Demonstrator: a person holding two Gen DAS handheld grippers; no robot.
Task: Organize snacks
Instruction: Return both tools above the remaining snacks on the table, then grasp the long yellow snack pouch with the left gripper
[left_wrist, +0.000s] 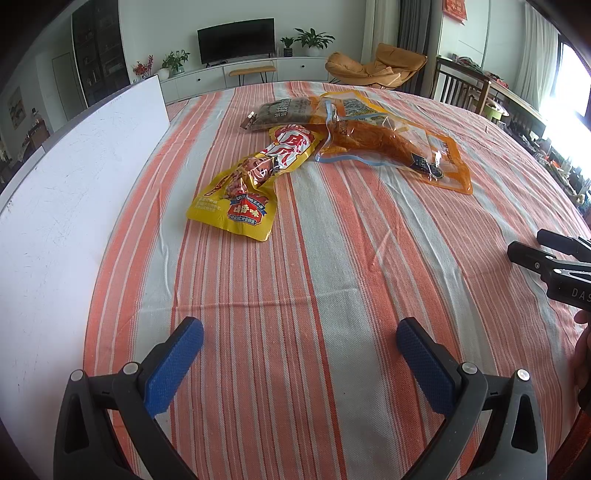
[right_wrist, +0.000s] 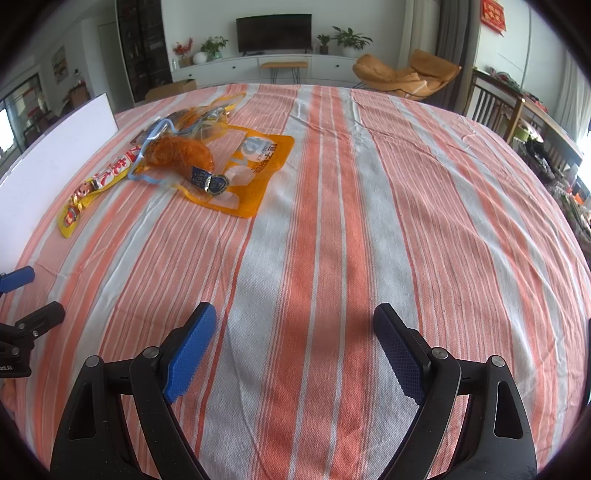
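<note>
On the orange-and-white striped tablecloth (left_wrist: 332, 258), ahead of the left gripper (left_wrist: 299, 354), the yellow foil snack packet (left_wrist: 251, 177) lies nearest, the clear orange-edged pouch (left_wrist: 391, 144) to its right, the dark grey packet (left_wrist: 284, 112) behind both. A white flat board (left_wrist: 74, 177) lies left.

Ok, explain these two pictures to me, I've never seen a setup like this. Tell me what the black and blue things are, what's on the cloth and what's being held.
No robot here: a person carries hand-held tongs in each hand, each with a camera looking along its blue-padded fingers. One picture looks out from the left tongs, the other from the right tongs. Both stand open and hold nothing.

On the striped tablecloth lie snack packs: a yellow packet, a clear orange pouch with a browned piece of food inside, and a dark packet partly under it. A white board runs along the left edge.
</note>
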